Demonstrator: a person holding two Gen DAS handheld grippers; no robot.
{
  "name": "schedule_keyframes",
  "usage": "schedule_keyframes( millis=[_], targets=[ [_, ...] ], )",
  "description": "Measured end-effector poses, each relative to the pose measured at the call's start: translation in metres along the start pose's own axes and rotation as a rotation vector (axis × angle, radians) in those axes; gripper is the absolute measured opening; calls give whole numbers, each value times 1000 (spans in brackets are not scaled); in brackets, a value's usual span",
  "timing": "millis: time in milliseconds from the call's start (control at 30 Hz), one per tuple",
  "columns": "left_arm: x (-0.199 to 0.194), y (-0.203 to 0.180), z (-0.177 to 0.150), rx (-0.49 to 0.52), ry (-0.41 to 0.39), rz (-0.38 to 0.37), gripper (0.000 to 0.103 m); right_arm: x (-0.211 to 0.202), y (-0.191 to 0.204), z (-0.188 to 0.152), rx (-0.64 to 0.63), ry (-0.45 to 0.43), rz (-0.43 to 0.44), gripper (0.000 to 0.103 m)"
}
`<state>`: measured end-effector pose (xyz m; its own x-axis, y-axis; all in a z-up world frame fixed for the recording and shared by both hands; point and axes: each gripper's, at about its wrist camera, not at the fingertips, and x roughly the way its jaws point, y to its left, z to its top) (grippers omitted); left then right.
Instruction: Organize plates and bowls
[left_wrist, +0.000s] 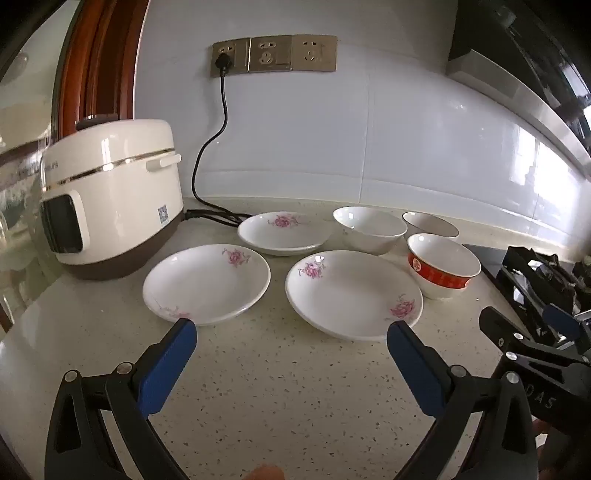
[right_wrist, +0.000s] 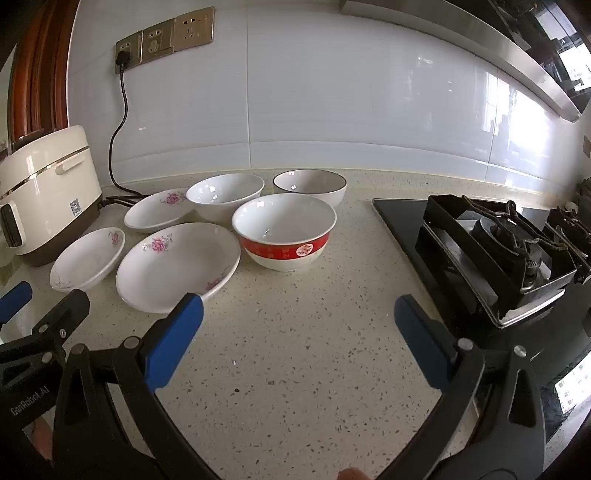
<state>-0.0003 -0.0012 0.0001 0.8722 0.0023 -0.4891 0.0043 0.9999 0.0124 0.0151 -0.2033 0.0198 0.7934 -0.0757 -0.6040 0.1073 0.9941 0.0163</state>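
Left wrist view: the left gripper (left_wrist: 291, 338) hovers with jaws wide apart and empty above the bench (left_wrist: 277, 387); three flowered plates (left_wrist: 207, 282) and three bowls (left_wrist: 441, 264) sit beyond, beside a rice cooker (left_wrist: 110, 195).

Right wrist view: the right gripper (right_wrist: 298, 314) is likewise wide and empty, the red-banded bowl (right_wrist: 284, 236) ahead, the stove (right_wrist: 498, 251) to the right.

Plates (left_wrist: 354, 293) lie between cooker (left_wrist: 110, 195) and bowls (left_wrist: 441, 264).

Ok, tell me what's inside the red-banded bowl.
The red-banded bowl looks empty: the right wrist view shows only bare white interior with glints of reflected light. Its near inner wall is hidden by the rim.
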Motion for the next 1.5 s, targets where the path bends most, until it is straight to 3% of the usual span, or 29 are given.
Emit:
schedule_keyframes(
  millis=[167, 367, 1500],
  targets=[
    [-8, -26, -4, 51, -27, 27, 103, 0, 0, 0, 2, 2, -2, 103],
    [-3, -1, 0, -23, -7, -10, 103, 0, 2, 0, -1, 3, -1, 103],
    [-2, -1, -1, -21, -5, -13, 103, 2, 1, 0, -7, 7, -13, 103]
  ],
)
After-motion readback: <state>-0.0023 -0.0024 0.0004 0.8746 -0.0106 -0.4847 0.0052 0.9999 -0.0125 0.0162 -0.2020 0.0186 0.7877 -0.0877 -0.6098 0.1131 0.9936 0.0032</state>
